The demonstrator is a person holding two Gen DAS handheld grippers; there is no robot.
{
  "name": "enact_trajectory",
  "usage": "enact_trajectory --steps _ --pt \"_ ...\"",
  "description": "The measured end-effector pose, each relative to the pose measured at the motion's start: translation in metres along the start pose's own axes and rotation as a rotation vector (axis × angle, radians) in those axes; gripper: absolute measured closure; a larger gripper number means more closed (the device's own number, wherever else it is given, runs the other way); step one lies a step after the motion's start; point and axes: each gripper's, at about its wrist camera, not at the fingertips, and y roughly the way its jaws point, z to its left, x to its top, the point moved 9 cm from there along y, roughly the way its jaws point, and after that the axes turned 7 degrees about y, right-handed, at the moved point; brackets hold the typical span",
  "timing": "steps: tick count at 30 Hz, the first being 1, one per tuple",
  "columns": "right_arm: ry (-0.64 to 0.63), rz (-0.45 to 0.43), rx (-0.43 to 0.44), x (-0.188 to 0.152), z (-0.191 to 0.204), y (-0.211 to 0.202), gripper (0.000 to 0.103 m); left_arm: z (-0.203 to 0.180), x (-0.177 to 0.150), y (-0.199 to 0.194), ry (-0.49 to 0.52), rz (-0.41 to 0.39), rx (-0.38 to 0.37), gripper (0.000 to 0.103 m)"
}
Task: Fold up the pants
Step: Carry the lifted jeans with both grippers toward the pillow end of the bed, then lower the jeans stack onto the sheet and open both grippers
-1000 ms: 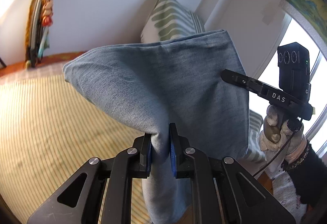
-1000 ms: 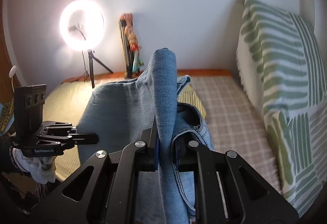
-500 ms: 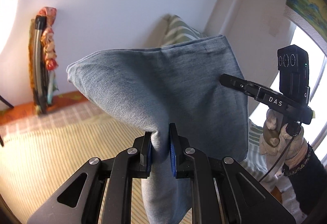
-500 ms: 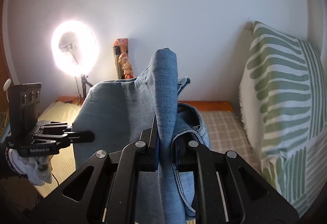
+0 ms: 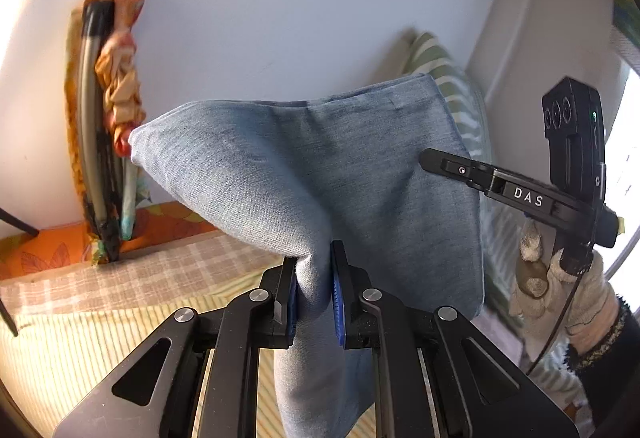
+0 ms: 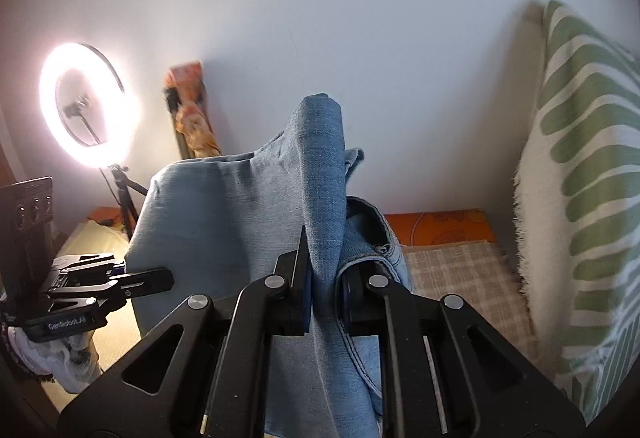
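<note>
— What have you got in the left gripper (image 5: 314, 290) right now?

— I have it pinched tight on a bunched fold of the pants (image 5: 320, 174). The blue pads press the denim from both sides, and the cloth balloons up and ahead of the fingers, with a tail hanging down between the arms of the tool.

— And the right gripper (image 6: 326, 286)?

— Same story: I see its jaws clamped on a narrow ridge of the pants (image 6: 224, 222) that stands up just past the fingertips. To the right of that ridge a stitched hem or waistband edge curls down beside the gripper; I cannot tell which.

— So where are the pants overall?

— Lifted clear of the bed (image 5: 80, 338), spread as a sheet between my two tools. From the left camera I see the other gripper off to the right, its tip against the far edge of the cloth, held by a gloved hand (image 5: 560, 286).

— Anything else around?

— Ahead and below, a checked cover (image 6: 456, 270); a green striped cushion (image 6: 580, 198) to the right of the right gripper, and a lit ring light (image 6: 90, 104) to its left.
</note>
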Motion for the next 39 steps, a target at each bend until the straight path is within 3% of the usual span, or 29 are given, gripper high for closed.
enact_trajectory --steps 5,9,11,13,15,27,30,35,39 --pt "-0.007 0.091 -0.029 -0.02 -0.014 0.054 0.092 0.022 -0.024 0.035 -0.036 0.066 0.035 0.091" --pt "-0.026 0.154 -0.064 -0.036 -0.023 0.087 0.091 0.038 -0.043 0.057 -0.012 0.121 0.124 0.09" --pt "-0.048 0.205 -0.155 -0.043 -0.034 0.107 0.083 0.052 -0.047 0.062 -0.029 0.153 0.184 0.085" --pt "-0.073 0.229 -0.256 -0.048 -0.046 0.116 0.062 0.066 -0.047 0.06 -0.06 0.157 0.229 0.085" --pt "-0.097 0.211 -0.322 -0.05 -0.053 0.117 0.057 0.074 -0.045 0.052 -0.076 0.141 0.229 0.085" --pt "-0.04 0.191 -0.269 -0.075 -0.043 0.093 0.057 0.077 -0.041 0.025 -0.04 0.122 0.228 0.085" --pt "-0.025 0.18 -0.273 -0.079 -0.04 0.083 0.048 0.068 -0.043 0.019 -0.017 0.12 0.227 0.084" --pt "0.012 0.159 -0.259 -0.084 -0.033 0.063 0.045 0.056 -0.046 0.004 -0.009 0.11 0.214 0.06" --pt "0.013 0.147 -0.254 -0.088 -0.021 0.045 0.045 0.042 -0.049 -0.009 0.019 0.113 0.198 0.051"
